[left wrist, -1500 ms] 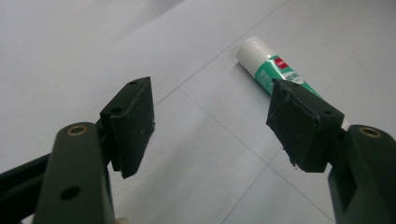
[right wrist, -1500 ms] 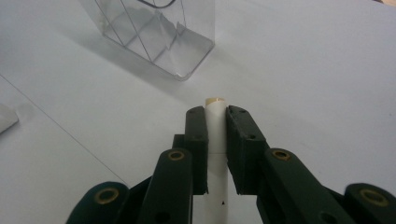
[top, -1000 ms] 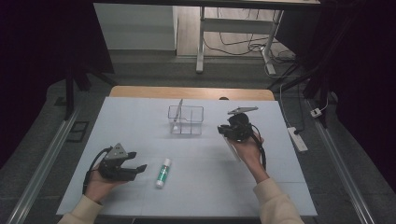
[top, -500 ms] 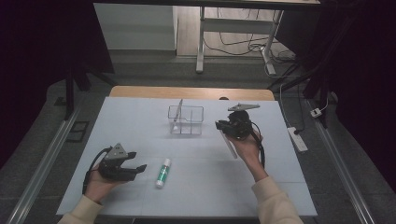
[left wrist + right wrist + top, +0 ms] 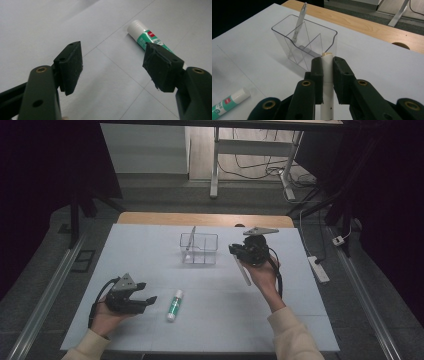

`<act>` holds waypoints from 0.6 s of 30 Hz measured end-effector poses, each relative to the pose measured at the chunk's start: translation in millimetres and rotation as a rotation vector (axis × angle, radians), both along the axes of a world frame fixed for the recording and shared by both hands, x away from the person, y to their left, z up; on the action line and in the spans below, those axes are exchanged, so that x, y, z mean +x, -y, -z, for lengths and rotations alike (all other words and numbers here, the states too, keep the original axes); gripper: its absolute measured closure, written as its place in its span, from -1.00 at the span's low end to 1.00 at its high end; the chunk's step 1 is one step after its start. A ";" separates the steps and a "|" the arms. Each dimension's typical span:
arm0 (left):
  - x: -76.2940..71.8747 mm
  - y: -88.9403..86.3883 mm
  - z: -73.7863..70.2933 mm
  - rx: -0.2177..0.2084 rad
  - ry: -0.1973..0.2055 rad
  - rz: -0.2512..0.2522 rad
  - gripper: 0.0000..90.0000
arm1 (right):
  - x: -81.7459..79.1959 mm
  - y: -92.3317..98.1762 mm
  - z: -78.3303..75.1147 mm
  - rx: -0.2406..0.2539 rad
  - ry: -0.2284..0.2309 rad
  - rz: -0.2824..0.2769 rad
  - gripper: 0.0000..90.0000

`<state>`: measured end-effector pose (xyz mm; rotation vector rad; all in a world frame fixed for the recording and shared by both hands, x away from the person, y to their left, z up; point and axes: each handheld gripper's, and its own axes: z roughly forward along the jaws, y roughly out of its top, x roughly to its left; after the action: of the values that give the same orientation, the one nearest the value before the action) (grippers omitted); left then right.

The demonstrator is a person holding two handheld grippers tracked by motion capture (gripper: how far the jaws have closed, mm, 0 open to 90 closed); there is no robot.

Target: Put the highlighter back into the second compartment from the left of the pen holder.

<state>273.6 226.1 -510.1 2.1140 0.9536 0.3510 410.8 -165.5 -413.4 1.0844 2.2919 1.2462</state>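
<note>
Now: right gripper (image 5: 327, 75) clamped on white pen (image 5: 327, 82) mid-barrel | light, stiff, slippery | left gripper (image 5: 112, 67) spread, empty

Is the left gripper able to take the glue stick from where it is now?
Probably yes. The left gripper has its jaws open, and the glue stick lies flat on the table just beside it, with nothing between them.
</note>
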 end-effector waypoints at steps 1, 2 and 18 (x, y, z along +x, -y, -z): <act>0.0 -0.1 -0.1 0.000 0.000 0.000 -0.29 | -0.1 -0.7 -1.2 0.002 0.003 0.000 0.73; 0.0 0.0 0.0 0.001 0.000 0.000 -0.29 | 0.1 -1.4 -2.4 0.004 0.006 -0.001 0.73; 0.9 -0.1 0.4 0.001 -0.003 -0.002 -0.29 | 5.9 -6.9 -13.9 0.079 0.026 -0.006 0.73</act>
<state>274.5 226.2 -510.5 2.1153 0.9569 0.3499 416.6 -158.6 -399.5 1.0816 2.2459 1.3560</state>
